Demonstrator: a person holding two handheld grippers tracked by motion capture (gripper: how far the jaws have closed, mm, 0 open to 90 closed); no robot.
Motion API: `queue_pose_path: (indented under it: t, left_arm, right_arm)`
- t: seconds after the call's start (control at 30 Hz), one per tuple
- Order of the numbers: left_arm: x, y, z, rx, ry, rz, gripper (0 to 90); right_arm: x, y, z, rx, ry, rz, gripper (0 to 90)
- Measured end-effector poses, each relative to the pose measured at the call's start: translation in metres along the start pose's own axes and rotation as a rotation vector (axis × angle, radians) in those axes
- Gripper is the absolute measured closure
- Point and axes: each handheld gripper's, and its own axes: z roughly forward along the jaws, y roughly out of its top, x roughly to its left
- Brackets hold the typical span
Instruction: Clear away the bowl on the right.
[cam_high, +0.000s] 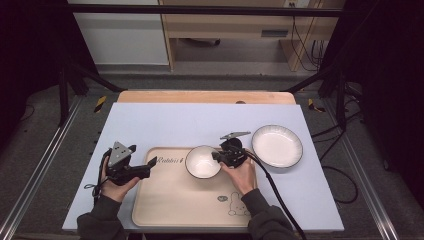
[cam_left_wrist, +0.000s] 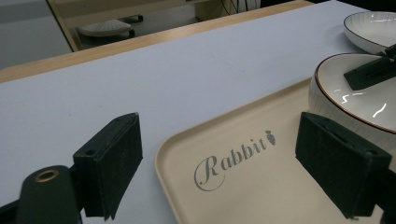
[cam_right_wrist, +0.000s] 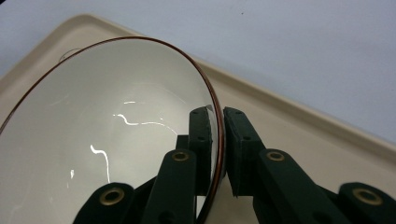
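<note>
A white bowl (cam_high: 202, 161) with a thin brown rim sits at the far edge of a beige tray (cam_high: 175, 195) printed "Rabbit". My right gripper (cam_high: 218, 156) is shut on the bowl's right rim; in the right gripper view its jaws pinch the rim (cam_right_wrist: 215, 122), one inside and one outside the bowl (cam_right_wrist: 93, 140). My left gripper (cam_high: 152, 162) is open at the tray's left far corner, holding nothing. In the left gripper view the tray (cam_left_wrist: 243, 186) lies between its jaws, with the bowl (cam_left_wrist: 359, 100) at the right.
A larger white plate (cam_high: 276, 145) (cam_left_wrist: 371, 28) lies on the pale blue mat (cam_high: 165, 122) right of the tray. A rabbit drawing marks the tray's near right corner. The wooden table edge and a shelf stand beyond the mat.
</note>
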Motion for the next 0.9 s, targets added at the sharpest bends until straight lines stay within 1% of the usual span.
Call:
queue_pose_path:
  t: [0.13, 0.17, 0.23, 0.27, 0.33, 0.37, 0.4, 0.43, 0.47, 0.5, 0.57, 0.6, 0.63, 0.67, 0.7, 0.73, 0.77, 0.8, 0.83, 0.9]
  left_arm:
    - [0.0, 0.0, 0.0, 0.007, -0.002, 0.002, 14.3]
    - [0.0, 0.0, 0.0, 0.007, -0.002, 0.002, 14.3]
    - [0.0, 0.0, 0.0, 0.008, -0.002, 0.003, 14.3]
    - [0.0, 0.0, 0.0, 0.008, -0.001, 0.007, 14.3]
    - [0.0, 0.0, 0.0, 0.009, -0.002, 0.003, 14.3]
    - [0.0, 0.0, 0.0, 0.009, -0.002, 0.003, 14.3]
    - [0.0, 0.0, 0.0, 0.009, -0.002, 0.002, 14.3]
    - [0.0, 0.0, 0.0, 0.008, -0.003, 0.001, 14.3]
    - [0.0, 0.0, 0.0, 0.01, -0.003, 0.001, 14.3]
    - [0.001, 0.0, 0.0, 0.009, -0.003, 0.004, 14.3]
    - [0.0, 0.0, 0.0, 0.009, -0.003, 0.001, 14.3]
    - [0.0, 0.0, 0.0, 0.009, -0.003, 0.001, 14.3]
    - [0.0, -0.001, 0.0, 0.008, -0.003, 0.0, 14.3]
    - [0.001, 0.0, 0.0, 0.004, -0.002, -0.003, 14.3]
    - [0.001, 0.0, 0.0, 0.002, -0.001, -0.003, 14.3]
    - [0.001, 0.0, 0.0, 0.001, -0.001, -0.004, 14.3]
    - [0.001, 0.0, -0.001, 0.004, -0.001, -0.001, 14.3]
    - [0.002, 0.0, -0.001, 0.005, -0.002, -0.001, 14.3]
    - [0.001, 0.0, -0.001, 0.002, -0.001, -0.004, 14.3]
    - [0.001, 0.0, -0.001, 0.003, -0.001, -0.004, 14.2]
  right_arm:
    - [0.0, 0.0, 0.001, 0.003, -0.003, -0.005, 81.8]
    - [-0.001, 0.0, 0.002, -0.001, -0.006, -0.019, 81.8]
    - [0.0, 0.0, 0.002, 0.001, -0.006, -0.018, 81.7]
    - [-0.001, 0.0, 0.002, 0.0, -0.005, -0.025, 81.6]
    - [-0.001, -0.001, 0.002, -0.002, -0.004, -0.03, 81.4]
    - [-0.001, 0.0, 0.0, -0.016, -0.018, -0.042, 76.3]
    - [-0.001, 0.0, 0.0, -0.026, -0.024, -0.051, 73.9]
    - [-0.001, 0.0, 0.0, -0.026, -0.024, -0.051, 73.9]
    - [0.0, 0.0, -0.002, -0.032, -0.033, -0.053, 72.0]
    - [0.0, 0.0, -0.005, -0.052, -0.052, -0.072, 67.5]
    - [0.0, 0.001, -0.01, -0.082, -0.065, -0.087, 62.0]
    - [0.0, 0.001, -0.01, -0.082, -0.065, -0.087, 62.0]
    - [-0.001, 0.001, -0.015, -0.109, -0.08, -0.101, 55.0]
    - [-0.001, 0.001, -0.018, -0.126, -0.086, -0.105, 52.3]
    - [-0.001, 0.001, -0.018, -0.126, -0.086, -0.105, 52.3]
    - [-0.001, 0.001, -0.021, -0.142, -0.092, -0.111, 49.2]
    - [-0.001, 0.0, -0.024, -0.163, -0.103, -0.124, 44.7]
    - [-0.001, 0.0, -0.026, -0.171, -0.111, -0.134, 41.1]
    - [-0.001, 0.001, -0.029, -0.179, -0.118, -0.157, 35.5]
    - [0.0, 0.001, -0.035, -0.209, -0.122, -0.173, 27.6]
